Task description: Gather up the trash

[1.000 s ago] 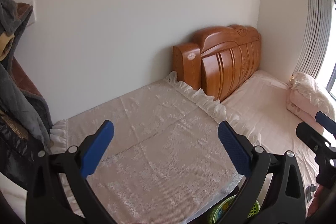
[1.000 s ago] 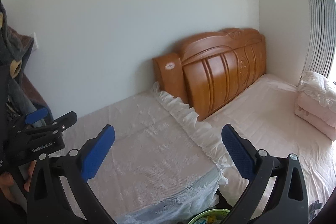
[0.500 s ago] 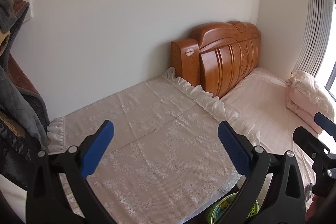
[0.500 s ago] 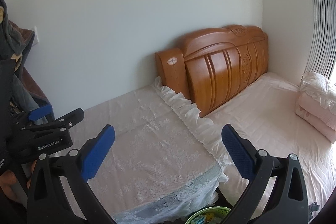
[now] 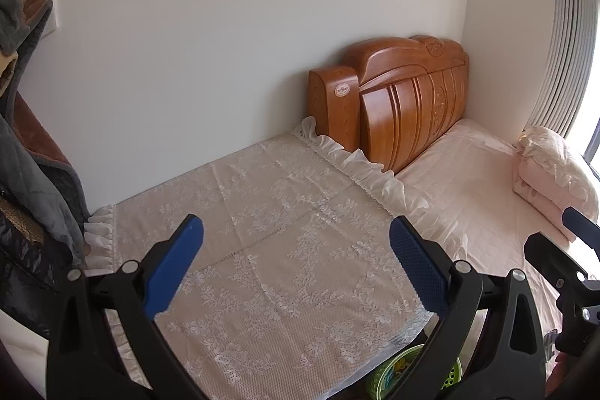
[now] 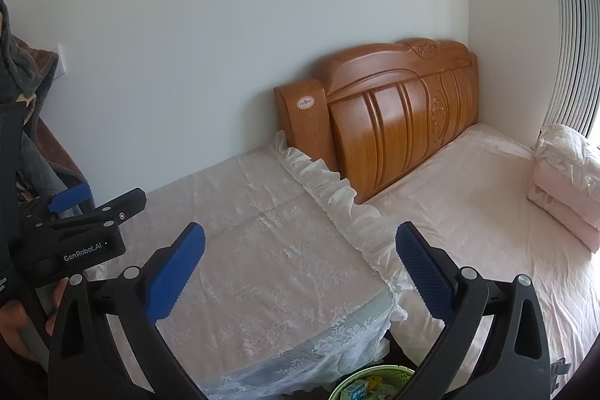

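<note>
left gripper [image 5: 296, 261] and right gripper [image 6: 300, 263], each with blue pads spread wide and nothing between them, held above a lace cloth [image 5: 277, 250] that covers a low flat surface against the white wall [image 5: 225, 44]. the cloth's ruffled edge [image 5: 360, 167] touches a wooden headboard [image 5: 405, 100]; beyond the headboard lies a pink bed [image 6: 468, 205] with a folded quilt [image 6: 566, 182] near the window side. below the cloth's near corner, a green basket [image 6: 371, 379] shows only in part, with small packets inside that are too hidden to name. hanging coats [image 5: 26, 175] close off the cloth's far end from the headboard. the cloth's top is flat, with open air above it. a hand [image 6: 15, 328] holds the left gripper's handle
</note>
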A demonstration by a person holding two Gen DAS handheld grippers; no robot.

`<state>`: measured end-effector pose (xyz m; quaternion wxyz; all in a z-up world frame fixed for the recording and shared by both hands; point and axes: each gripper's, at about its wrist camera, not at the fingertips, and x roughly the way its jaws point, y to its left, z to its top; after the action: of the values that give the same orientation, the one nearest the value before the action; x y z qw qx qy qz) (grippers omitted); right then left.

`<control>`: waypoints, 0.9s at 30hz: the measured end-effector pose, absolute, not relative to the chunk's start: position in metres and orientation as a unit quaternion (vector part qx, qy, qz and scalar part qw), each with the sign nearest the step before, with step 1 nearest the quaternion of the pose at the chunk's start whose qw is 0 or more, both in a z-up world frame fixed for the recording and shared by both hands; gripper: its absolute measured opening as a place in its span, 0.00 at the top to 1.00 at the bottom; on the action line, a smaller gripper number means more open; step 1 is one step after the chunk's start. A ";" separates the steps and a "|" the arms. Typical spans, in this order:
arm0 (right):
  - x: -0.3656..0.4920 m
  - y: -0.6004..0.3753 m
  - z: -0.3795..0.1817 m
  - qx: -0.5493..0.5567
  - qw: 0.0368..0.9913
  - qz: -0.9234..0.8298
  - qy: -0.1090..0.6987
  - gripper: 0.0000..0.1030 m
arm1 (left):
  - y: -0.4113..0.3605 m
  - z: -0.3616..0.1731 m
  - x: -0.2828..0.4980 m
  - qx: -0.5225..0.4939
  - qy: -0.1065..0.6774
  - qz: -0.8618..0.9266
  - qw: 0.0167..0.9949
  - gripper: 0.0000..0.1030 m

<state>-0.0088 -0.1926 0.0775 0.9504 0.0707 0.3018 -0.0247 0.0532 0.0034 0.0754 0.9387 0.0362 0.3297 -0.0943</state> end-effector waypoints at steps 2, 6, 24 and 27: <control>-0.009 -0.192 0.076 0.070 0.950 -0.024 0.303 0.02 | 0.004 0.075 0.054 0.034 0.330 -0.094 0.939 0.08; -0.007 -0.193 0.076 0.072 0.950 -0.023 0.304 0.02 | 0.004 0.074 0.057 0.031 0.333 -0.093 0.938 0.08; 0.002 -0.196 0.069 0.082 0.947 -0.020 0.311 0.02 | 0.001 0.071 0.060 0.036 0.334 -0.091 0.937 0.08; 0.001 -0.194 0.068 0.080 0.947 -0.020 0.311 0.02 | 0.002 0.071 0.061 0.036 0.334 -0.092 0.937 0.08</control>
<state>0.0006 -0.1944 0.0680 0.9467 0.0803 0.3115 -0.0197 0.0607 0.0017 0.0711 0.9374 0.0362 0.3339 -0.0917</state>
